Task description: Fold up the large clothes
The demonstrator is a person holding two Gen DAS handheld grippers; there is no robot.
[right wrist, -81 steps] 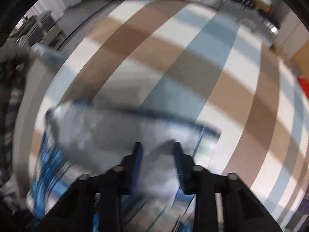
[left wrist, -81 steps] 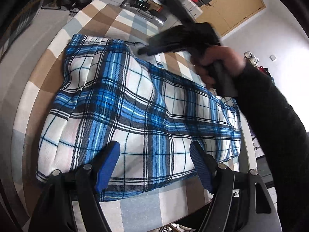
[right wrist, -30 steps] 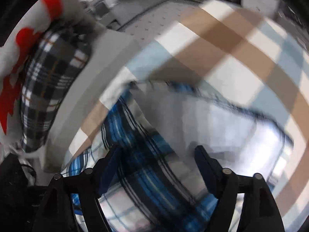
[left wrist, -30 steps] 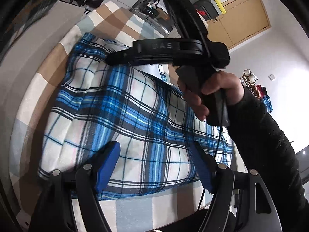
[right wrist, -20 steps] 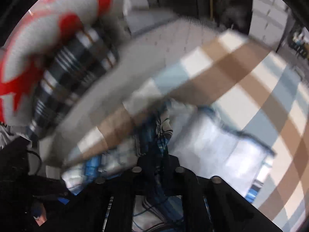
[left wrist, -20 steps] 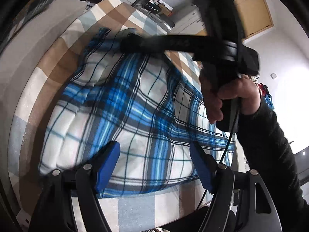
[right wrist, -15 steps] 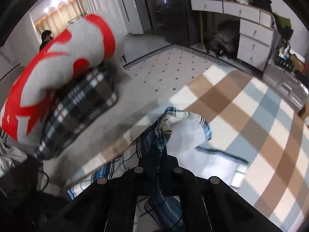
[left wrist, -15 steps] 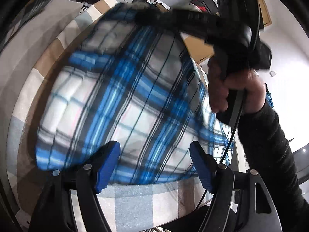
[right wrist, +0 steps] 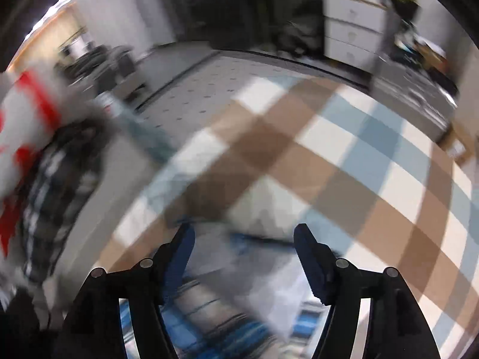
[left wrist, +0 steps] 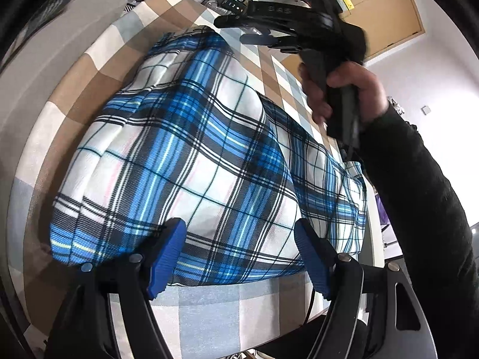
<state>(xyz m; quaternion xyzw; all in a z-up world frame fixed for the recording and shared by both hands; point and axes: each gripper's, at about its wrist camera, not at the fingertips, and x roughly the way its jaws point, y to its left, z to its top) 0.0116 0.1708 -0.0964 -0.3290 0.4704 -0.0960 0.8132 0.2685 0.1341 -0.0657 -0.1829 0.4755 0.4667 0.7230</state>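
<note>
Two grippers are in view over one folded garment. At the left of the left wrist view, a checked tablecloth in brown, cream and pale blue covers the table. On it lies the blue plaid garment, folded, with one layer doubled over on its right-hand part so that a darker panel overlaps the cloth beneath. The left gripper hovers at the garment's near edge with its blue-padded jaws set wide apart; the cloth appears behind the gap, but neither pad presses on it and nothing is held. Further right, a hand in a dark sleeve grips the handle of the right gripper, which is raised above the far end of the garment, over the tablecloth. In the right wrist view, which is blurred, a red-and-white item sits on a dark checked item at the left edge. In this view the right gripper has its jaws opening and now standing wide; the plaid cloth lies loose below and between them, and no pad is closed on it. A white drawer unit stands at the upper right.
</note>
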